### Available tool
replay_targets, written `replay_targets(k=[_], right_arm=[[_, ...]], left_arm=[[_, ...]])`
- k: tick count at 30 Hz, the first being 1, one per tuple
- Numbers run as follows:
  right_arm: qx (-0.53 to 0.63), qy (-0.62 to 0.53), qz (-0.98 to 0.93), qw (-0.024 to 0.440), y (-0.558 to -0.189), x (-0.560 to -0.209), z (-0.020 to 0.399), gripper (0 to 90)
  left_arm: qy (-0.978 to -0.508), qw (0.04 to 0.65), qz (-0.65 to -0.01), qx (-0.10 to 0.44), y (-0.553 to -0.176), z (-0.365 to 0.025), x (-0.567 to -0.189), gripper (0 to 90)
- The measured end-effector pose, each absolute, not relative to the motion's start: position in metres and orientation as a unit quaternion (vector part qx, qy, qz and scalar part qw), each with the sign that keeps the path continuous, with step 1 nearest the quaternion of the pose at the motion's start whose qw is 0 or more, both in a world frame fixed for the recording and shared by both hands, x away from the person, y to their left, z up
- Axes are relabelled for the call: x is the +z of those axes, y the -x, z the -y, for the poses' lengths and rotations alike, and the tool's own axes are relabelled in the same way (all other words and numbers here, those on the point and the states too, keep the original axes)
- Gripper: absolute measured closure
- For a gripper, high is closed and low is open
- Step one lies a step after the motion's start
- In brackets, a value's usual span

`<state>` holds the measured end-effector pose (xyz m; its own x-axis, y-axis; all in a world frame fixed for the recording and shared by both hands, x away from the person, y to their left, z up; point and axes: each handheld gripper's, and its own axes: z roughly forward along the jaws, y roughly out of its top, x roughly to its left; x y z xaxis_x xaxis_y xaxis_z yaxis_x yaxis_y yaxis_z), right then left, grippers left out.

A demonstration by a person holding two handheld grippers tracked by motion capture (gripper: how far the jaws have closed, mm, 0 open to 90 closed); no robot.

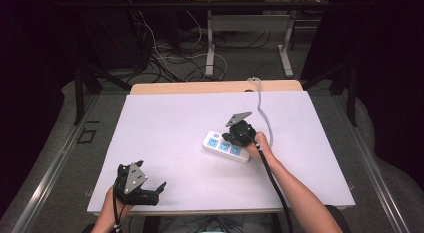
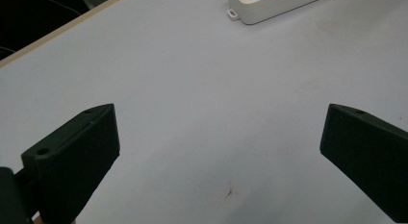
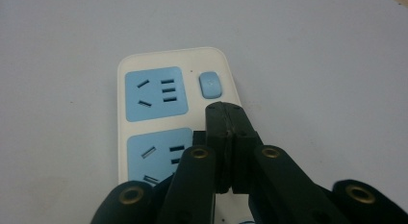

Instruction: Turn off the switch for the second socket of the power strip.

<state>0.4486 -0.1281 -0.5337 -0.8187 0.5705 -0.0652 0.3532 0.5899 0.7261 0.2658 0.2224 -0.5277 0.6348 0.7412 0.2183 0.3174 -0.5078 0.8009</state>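
We see the white power strip (image 1: 226, 147) lying near the middle of the bench (image 1: 165, 123), its long axis running on a slant from upper left to lower right in the high view, with its white cord (image 1: 263, 110) trailing off toward the far edge. The right gripper (image 1: 235, 137) sits directly over it, and it is plainly the nearer hand; the left gripper (image 1: 161, 189) rests well apart at the near left corner of the bench.

In the right gripper view our right gripper (image 3: 225, 108) has its fingers clenched together with nothing between them, their tips poised just short of the small blue switch (image 3: 210, 84) at the rounded end of the power strip (image 3: 144, 60). The switch lies straight ahead of the tips and slightly beyond them, beside the end blue socket (image 3: 155, 93). We judge that the coming move is a short push forward and down onto that switch, though we cannot tell from this angle whether the tips already touch the strip's casing.

The left gripper view gives what the others do not: the left gripper (image 2: 219, 137) has its fingers released and wide apart over bare bench, with one corner of the power strip (image 2: 269, 5) far ahead. The high view alone gives us the strip's whole length and the cord.
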Motion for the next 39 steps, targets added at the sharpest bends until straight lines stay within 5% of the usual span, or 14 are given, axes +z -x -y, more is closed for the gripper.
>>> replay_targets(k=[39], right_arm=[[0.370, -0.274, -0.875, 0.151, -0.4465, -0.5356, 0.1320, 90.0]], left_arm=[[-0.823, 0.376, -0.320, 0.282, -0.2665, -0.2208, -0.5284, 0.0]])
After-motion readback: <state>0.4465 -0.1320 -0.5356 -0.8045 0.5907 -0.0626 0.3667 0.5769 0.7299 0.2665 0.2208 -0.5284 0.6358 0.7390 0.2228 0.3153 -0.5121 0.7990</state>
